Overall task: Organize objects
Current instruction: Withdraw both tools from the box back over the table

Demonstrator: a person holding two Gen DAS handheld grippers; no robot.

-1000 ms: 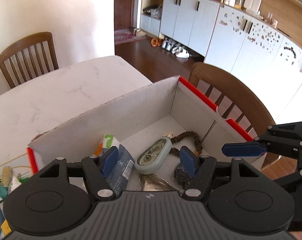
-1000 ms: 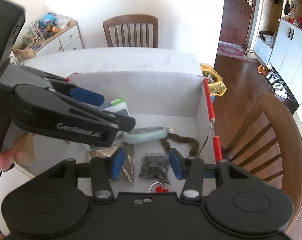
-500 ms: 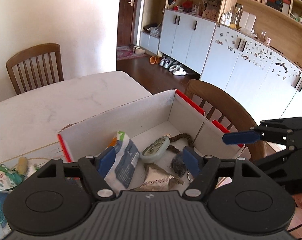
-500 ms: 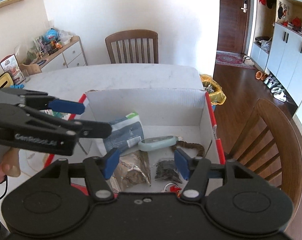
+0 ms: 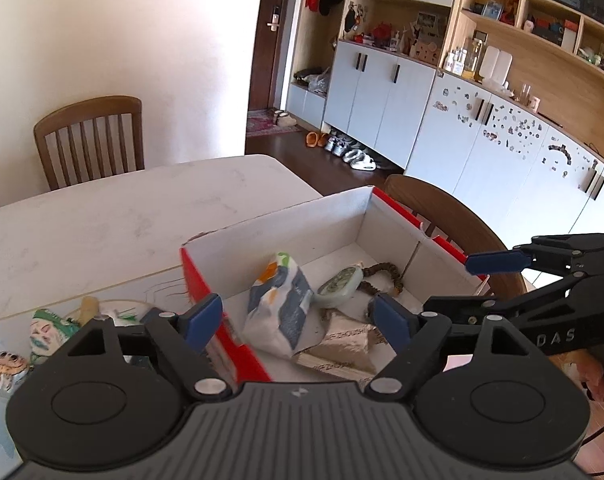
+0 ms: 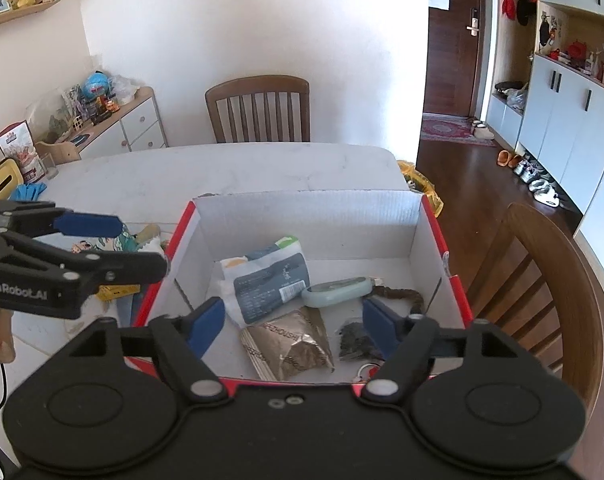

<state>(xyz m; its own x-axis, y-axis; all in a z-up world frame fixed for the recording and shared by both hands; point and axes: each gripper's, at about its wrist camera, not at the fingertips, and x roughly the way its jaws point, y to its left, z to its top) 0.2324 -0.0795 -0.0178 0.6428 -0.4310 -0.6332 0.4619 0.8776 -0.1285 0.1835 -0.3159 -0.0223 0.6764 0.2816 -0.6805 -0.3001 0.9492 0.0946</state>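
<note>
Cardboard, white inside with red outer edges, forms the open box (image 6: 417, 216) that stands on the pale marble-look table (image 6: 222, 168); all positions below are given relative to this box.

Inside the box, a white-and-blue pouch (image 6: 268, 276) leans toward the left wall. A pale green oval device (image 6: 335, 291) lies just beside the pouch toward the right wall, with a brown beaded strap (image 6: 401, 294) running from its end. A crinkled foil packet (image 6: 290, 344) lies at the near side of the floor, and a small dark packet (image 6: 353, 342) lies next to it toward the right wall.

Outside the left wall, loose items lie on a printed sheet (image 5: 42, 336) on the table, including a yellow packet (image 6: 118, 290).

Left gripper (image 5: 298, 320): held above the near left corner of the box. Its jaws have just been opening and stand spread, with nothing pinched between the blue pads.

Right gripper (image 6: 294, 320): held above the near wall of the box. Its jaws have just been opening and stand spread, with nothing gripped.

A wooden chair (image 6: 549, 280) stands just beyond the right wall; a second chair (image 6: 258, 108) stands at the far side of the table.
</note>
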